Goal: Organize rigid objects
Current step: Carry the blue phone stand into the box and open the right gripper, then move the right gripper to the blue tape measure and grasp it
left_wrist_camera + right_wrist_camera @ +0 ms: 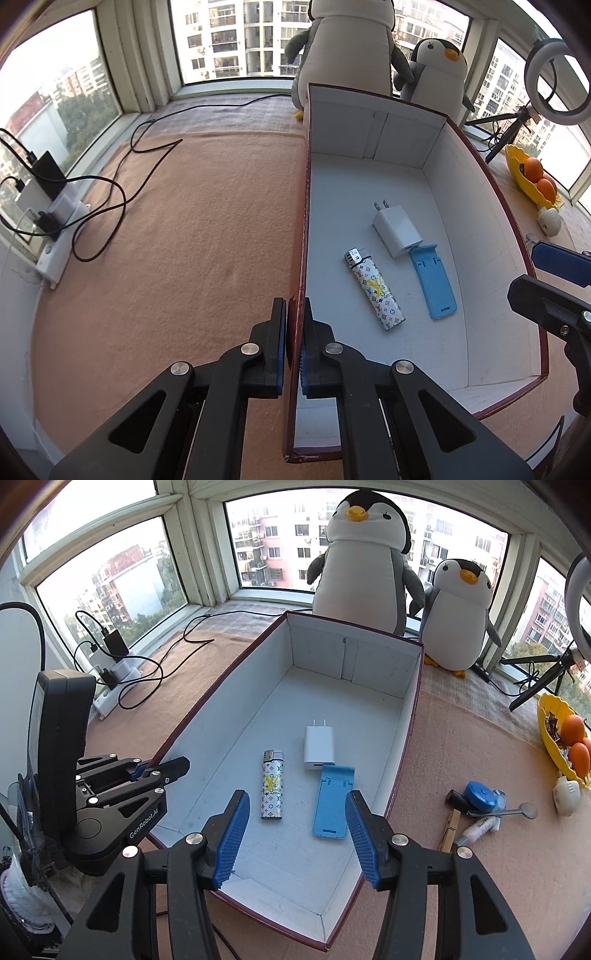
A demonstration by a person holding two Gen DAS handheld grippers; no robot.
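Note:
A white-lined box with dark red outer walls (472,192) (413,686) stands on the tan mat. Inside lie a patterned lighter (375,288) (272,784), a white charger plug (397,229) (319,747) and a blue phone stand (436,282) (333,801). My left gripper (294,314) (157,770) is shut on the box's left wall. My right gripper (295,805) is open and empty above the box's near end, over the lighter and stand; one of its blue pads (561,262) shows in the left wrist view.
Right of the box lie a blue tape measure (480,794), a clothespin (450,830), a small tube (476,829) and a spoon (517,810). A yellow dish with oranges (550,734) sits far right. Two penguin plushes (364,565) stand behind. A power strip with cables (110,686) lies left.

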